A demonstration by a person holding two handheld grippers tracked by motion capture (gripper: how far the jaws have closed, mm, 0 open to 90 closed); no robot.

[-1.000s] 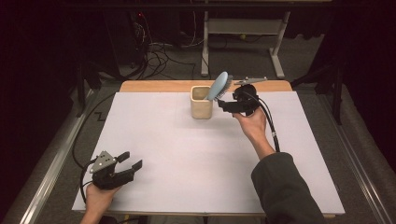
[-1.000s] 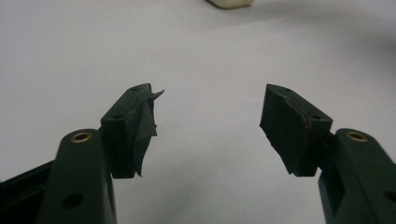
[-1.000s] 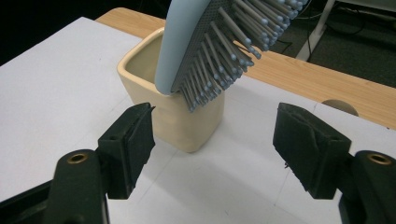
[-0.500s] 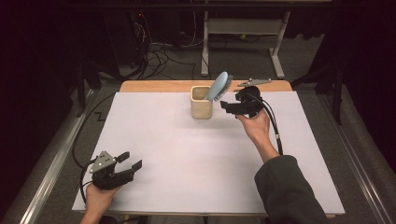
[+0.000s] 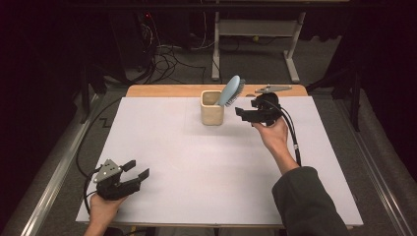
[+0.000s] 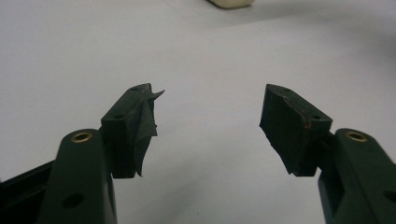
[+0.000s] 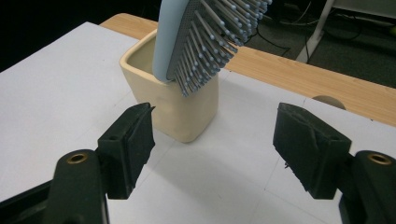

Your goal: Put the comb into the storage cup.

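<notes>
One cream cup [image 5: 212,109] holds blue hairbrush [image 5: 230,91], handle down, leaning.

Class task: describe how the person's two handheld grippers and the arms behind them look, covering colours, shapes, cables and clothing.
Both tools are black with two blocky jaws. The left gripper carries a grey three-cornered plate on top and trails a black cable. The right gripper also trails a black cable, running back along the forearm. Its pads are dark and worn at the edges. The right arm wears a dark grey sleeve.

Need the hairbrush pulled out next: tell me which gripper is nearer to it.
Right. The right gripper sits open just beside the cup holding the hairbrush; the left gripper is open at the table's near left corner.
</notes>
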